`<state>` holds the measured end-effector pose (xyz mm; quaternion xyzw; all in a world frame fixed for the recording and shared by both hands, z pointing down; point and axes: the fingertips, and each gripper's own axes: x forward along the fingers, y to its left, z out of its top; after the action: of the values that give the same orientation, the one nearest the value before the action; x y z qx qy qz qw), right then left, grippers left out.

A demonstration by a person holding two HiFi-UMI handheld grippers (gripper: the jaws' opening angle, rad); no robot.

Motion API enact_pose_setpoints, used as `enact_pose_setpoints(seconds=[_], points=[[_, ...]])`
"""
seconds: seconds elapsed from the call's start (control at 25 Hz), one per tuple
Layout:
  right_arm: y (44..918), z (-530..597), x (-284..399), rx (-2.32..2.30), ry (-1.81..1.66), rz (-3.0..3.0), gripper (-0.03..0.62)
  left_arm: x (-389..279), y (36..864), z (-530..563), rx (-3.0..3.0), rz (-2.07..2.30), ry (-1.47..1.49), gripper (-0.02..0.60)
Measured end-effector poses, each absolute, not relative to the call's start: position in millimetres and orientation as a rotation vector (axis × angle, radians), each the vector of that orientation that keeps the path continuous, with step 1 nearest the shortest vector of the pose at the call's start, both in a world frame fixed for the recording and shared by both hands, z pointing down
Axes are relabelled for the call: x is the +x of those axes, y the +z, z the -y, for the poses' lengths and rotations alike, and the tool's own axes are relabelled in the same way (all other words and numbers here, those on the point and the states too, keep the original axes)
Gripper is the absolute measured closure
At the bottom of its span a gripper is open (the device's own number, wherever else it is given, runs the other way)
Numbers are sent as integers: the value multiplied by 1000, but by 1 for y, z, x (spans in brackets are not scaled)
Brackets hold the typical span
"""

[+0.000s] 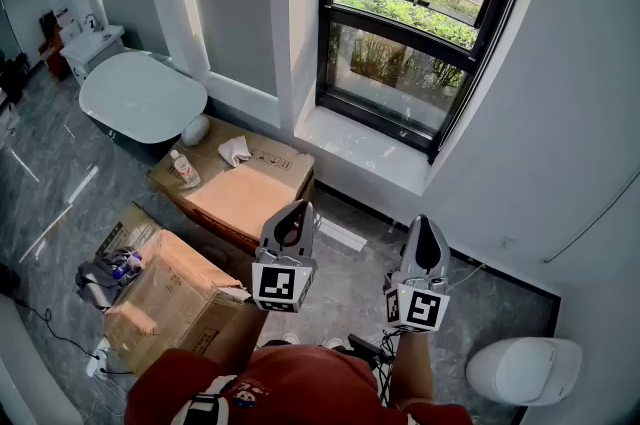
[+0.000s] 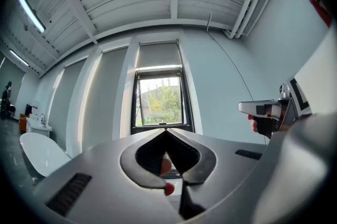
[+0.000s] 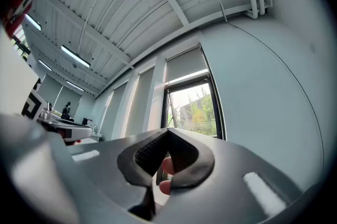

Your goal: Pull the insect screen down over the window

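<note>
The black-framed window stands ahead of me above a white sill. In the left gripper view a grey screen panel covers the top of the window, and the glass below it is uncovered. The same panel shows in the right gripper view above the window. My left gripper and right gripper are held side by side in front of my chest, well short of the window. Both point toward it, shut, with nothing between the jaws.
A white bathtub stands at the left. Two cardboard boxes lie on the floor left of me, one with a bottle on it. A white toilet sits at the lower right by the wall.
</note>
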<state>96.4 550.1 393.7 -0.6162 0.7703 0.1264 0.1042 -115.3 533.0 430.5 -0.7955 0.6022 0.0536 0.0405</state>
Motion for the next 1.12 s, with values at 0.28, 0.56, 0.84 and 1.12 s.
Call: enact_pose_setpoints(seconds=[0.28,0.56,0.84,1.12], points=[[391,-552,103,-1808,372,-2270,585,-107,431,-538,-2439,-1832,168,576],[396,-557,121,-1822,440,-2297,585,-83,431,-544,-2449,-1839,178,577],[414,-552,152,-1785,403,-2342,585,-52,450,-542,-2440,-1874,93,577],[422,-535,171,-1765,365,-2351,585,-38,462,-533,-2436,-1905,64,577]])
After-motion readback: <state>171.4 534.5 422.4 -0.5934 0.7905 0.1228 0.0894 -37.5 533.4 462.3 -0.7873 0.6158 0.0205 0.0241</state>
